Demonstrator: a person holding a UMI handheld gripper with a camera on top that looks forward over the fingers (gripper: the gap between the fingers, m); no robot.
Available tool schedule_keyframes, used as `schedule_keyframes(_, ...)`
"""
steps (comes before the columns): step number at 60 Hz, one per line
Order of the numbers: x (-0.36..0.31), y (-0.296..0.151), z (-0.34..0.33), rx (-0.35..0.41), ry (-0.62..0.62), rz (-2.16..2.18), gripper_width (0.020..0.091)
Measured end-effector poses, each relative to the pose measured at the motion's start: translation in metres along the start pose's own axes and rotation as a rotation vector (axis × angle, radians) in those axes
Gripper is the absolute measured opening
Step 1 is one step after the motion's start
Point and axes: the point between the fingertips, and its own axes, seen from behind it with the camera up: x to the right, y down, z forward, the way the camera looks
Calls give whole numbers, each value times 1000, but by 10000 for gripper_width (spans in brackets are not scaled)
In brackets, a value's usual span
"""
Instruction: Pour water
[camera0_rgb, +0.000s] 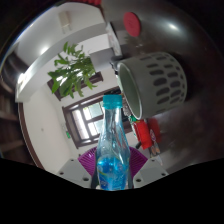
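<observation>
A clear blue plastic bottle (111, 140) with a blue cap stands up between my fingers, held off the ground. My gripper (111, 168) is shut on the bottle's lower body, with the purple pads (86, 164) pressed against both of its sides. The whole view is strongly tilted. Just beyond the bottle's cap is a white slatted pot (152, 80) with a dark rim, its mouth turned toward the cap. The cap sits close to the pot's rim, slightly below it.
A green leafy plant (74, 70) stands beyond the bottle to the left, against a white wall. Behind the bottle is a dark-framed window or door (85, 122). Red objects (147, 130) lie past the pot.
</observation>
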Motion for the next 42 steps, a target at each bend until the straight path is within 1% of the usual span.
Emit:
schedule_keyframes(7, 0, -5, -5, 37, -35, 144, 421)
schedule_keyframes(8, 1, -6, -6, 41, -38, 155, 430)
schedule_keyframes(11, 5, -8, -11, 52, -31, 157, 420)
schedule_keyframes(14, 8, -3, -20, 46, -20, 138, 417)
schedule_keyframes(23, 2, -2, -13, 37, -27, 97, 419)
schedule_keyframes(24, 5, 9, -31, 34, -27, 90, 420)
schedule_keyframes(25, 3, 8, -20, 32, -20, 74, 420)
schedule_keyframes(30, -1, 24, -17, -16, -1, -93, 419)
schedule_keyframes(31, 0, 35, -42, -27, -6, -143, 419)
schedule_keyframes(33, -10, 38, -31, -45, 10, -243, 417)
schedule_keyframes(37, -25, 53, -32, -100, 14, -490, 420)
schedule_keyframes(41, -52, 62, -27, -118, 32, -784, 419)
schedule_keyframes(42, -59, 62, -27, -120, 34, -861, 435)
